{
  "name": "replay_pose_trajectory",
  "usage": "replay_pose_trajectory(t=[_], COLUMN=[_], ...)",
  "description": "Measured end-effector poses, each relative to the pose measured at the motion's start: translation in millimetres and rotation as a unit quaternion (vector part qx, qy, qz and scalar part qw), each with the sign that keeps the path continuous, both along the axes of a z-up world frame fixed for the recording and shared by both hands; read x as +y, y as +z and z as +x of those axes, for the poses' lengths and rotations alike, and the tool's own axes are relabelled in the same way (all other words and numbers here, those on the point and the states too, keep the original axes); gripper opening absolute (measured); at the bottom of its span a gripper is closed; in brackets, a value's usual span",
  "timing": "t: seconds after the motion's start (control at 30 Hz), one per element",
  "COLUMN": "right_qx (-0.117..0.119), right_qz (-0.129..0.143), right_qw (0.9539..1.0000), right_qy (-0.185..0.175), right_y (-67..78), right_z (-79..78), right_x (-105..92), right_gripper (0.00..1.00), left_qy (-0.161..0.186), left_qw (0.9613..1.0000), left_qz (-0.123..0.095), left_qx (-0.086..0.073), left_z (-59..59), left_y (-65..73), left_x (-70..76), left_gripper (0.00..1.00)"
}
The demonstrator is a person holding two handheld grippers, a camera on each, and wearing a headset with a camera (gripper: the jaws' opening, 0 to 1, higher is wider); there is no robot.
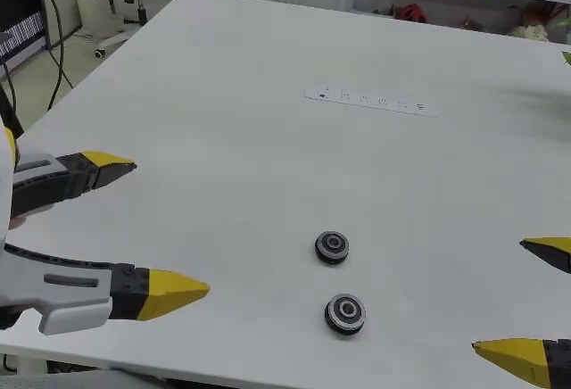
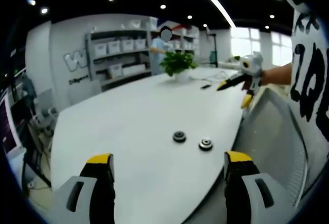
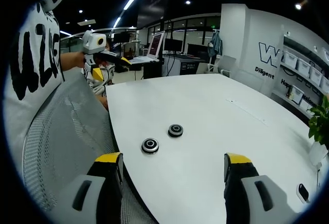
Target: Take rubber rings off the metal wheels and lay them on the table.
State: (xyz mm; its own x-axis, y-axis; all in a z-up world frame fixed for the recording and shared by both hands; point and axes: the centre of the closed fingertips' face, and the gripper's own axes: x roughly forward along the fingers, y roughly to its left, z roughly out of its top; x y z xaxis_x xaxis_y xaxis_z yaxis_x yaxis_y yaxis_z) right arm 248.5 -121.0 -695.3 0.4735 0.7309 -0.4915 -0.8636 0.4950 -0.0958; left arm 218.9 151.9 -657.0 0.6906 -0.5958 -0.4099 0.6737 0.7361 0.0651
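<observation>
On the table (image 1: 223,95), close to the front edge: far wheel (image 1: 332,247) and near wheel (image 1: 345,313), just beside each other, not touching. Both lying flat. Dark outer band on each, so rings (image 1: 332,261) look to be on; too small to be sure.

At left of head view, left gripper (image 1: 152,228): jaws spread wide, holding nothing, well apart from both wheels. At right edge, right gripper (image 1: 502,295): jaws likewise spread, empty, closer to the near wheel but clear of it.

In both gripper views, wheel pair ahead on the tabletop, between the yellow tips and beyond them.

Further back mid-table, power strip (image 1: 370,102), well away from the wheels.
</observation>
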Motion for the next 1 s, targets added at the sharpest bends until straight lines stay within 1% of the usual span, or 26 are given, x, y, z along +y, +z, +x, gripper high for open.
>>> replay_pose_trajectory(t=[0.2,0.3,0.37,0.47,0.57,0.67,1.0], right_qx=[0.000,-0.001,-0.001,-0.002,-0.002,-0.001,-0.002], right_qz=[-0.001,0.001,0.001,0.002,0.004,0.003,0.006], right_qw=[1.0000,1.0000,1.0000,1.0000,1.0000,1.0000,1.0000], right_qy=[-0.001,-0.003,-0.002,-0.001,-0.003,-0.003,-0.005], right_y=[0.1,0.7,0.8,1.9,1.9,0.9,0.9], right_z=[-0.5,0.5,0.3,0.2,0.2,-0.5,-0.5], right_x=[-0.6,-0.4,0.4,1.2,0.6,-0.2,-1.6], right_gripper=[0.79,0.79,0.79,0.79,0.79,0.79,0.79], left_qy=[0.001,0.003,0.003,0.001,0.001,0.001,0.002], left_qw=[1.0000,1.0000,1.0000,1.0000,1.0000,1.0000,1.0000], left_qz=[0.000,-0.001,-0.002,0.001,-0.005,-0.001,0.001], left_qx=[0.000,-0.003,0.000,-0.001,-0.001,0.001,0.000], left_z=[-0.4,0.4,0.3,0.2,-0.1,-0.2,-0.9], left_y=[-1.0,-0.3,-1.3,-1.5,-0.4,-2.6,-2.1], left_x=[1.0,2.2,2.3,2.2,1.6,2.3,1.9], left_gripper=[0.90,0.90,0.90,0.90,0.90,0.90,0.90])
